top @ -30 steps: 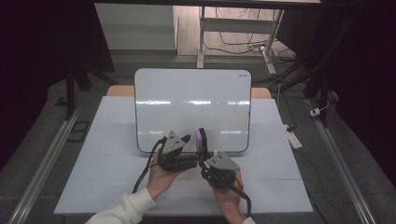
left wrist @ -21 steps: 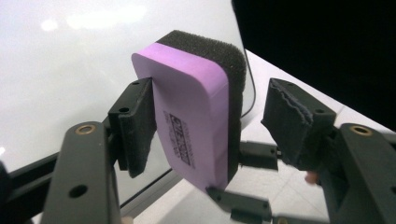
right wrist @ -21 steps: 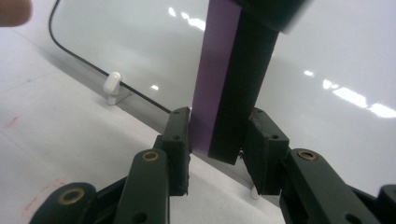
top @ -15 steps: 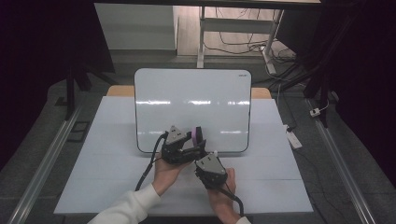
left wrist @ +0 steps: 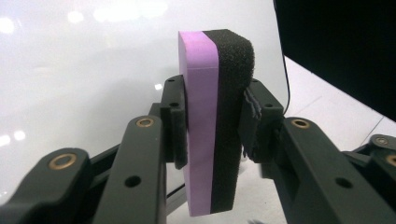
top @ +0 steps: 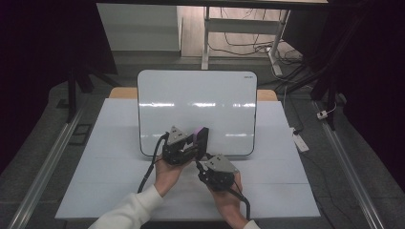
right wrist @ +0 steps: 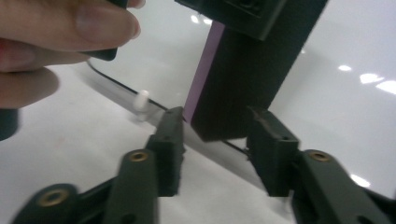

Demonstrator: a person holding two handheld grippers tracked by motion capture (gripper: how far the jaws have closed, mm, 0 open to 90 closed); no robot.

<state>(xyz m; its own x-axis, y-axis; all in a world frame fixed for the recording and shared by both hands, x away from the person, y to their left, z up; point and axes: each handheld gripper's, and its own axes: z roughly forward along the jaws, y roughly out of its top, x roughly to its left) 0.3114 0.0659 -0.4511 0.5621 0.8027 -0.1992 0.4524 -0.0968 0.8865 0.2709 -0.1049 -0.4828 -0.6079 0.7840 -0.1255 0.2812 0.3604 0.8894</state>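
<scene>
A purple eraser with a black foam face stands on end in front of the whiteboard. My left gripper is shut on it; its jaws have just been closing and both pads now press the eraser's sides. In the high view the left gripper holds the eraser over the board's lower edge. My right gripper sits just below with the eraser's lower end between its jaws. Those jaws have just been opening, and a gap shows at the right pad. From above, the right gripper lies near the left hand.
The whiteboard lies flat on a white table, and its glossy surface reflects ceiling lights. Fingers of the left hand show close at the upper left of the right gripper view. A power strip lies on the floor past the table's right edge.
The right gripper has shifted slightly left, to sit under the left gripper. The eraser has stayed near the board's lower edge, and both hands have kept close together.
</scene>
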